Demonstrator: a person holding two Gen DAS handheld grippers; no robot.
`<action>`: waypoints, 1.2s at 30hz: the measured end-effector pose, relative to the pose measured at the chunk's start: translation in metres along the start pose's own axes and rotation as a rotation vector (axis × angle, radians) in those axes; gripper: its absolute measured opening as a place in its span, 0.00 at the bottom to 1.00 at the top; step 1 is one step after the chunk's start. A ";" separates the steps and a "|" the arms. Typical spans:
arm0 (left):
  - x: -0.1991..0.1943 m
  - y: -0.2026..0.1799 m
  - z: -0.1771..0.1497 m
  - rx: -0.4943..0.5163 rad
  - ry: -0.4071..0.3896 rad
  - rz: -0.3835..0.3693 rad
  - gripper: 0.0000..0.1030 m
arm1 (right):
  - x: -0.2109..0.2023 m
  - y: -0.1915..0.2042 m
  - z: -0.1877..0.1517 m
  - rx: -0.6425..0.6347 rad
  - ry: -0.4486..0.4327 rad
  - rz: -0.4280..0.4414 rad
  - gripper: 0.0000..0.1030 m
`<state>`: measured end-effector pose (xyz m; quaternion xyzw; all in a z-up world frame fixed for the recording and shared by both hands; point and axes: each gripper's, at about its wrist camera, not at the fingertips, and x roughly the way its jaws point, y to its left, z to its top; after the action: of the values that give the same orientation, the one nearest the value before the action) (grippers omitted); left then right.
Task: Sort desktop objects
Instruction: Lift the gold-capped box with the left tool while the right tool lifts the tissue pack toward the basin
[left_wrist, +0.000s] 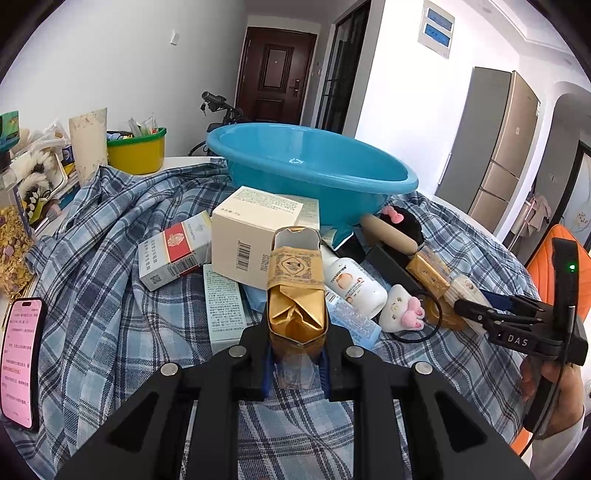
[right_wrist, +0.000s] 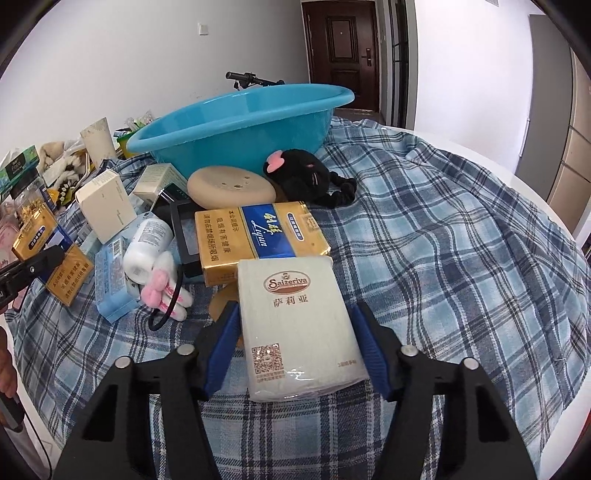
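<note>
My left tool (left_wrist: 297, 363) is clamped shut on an opened gold cigarette pack (left_wrist: 297, 295), held up in front of the blue basin (left_wrist: 314, 166). My right tool (right_wrist: 295, 350) has its blue pads against both sides of a white Saizeriya tissue pack (right_wrist: 295, 325), which lies on the plaid-covered table (right_wrist: 461, 258), nearer me than the basin and touching a gold-and-blue cigarette carton (right_wrist: 258, 236).

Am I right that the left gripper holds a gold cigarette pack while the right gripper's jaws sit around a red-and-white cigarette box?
Not quite. The left gripper does hold the gold cigarette pack, but the right gripper has its jaws around a white Saizeriya napkin pack, as the right wrist view shows. The red-and-white cigarette box lies untouched on the cloth.
</note>
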<state>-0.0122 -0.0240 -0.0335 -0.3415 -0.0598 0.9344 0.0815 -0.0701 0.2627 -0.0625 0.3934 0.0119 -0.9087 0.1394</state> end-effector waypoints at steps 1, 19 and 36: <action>0.000 0.000 -0.001 -0.001 0.000 0.003 0.20 | 0.000 0.000 0.000 0.000 0.000 0.002 0.53; -0.002 0.002 0.001 -0.015 -0.011 0.018 0.20 | -0.020 0.010 0.004 -0.022 -0.052 -0.027 0.50; -0.017 -0.005 0.012 0.008 -0.054 0.004 0.20 | -0.048 0.036 0.019 -0.069 -0.127 -0.002 0.50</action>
<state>-0.0063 -0.0232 -0.0129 -0.3160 -0.0574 0.9437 0.0794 -0.0428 0.2377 -0.0115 0.3297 0.0347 -0.9310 0.1525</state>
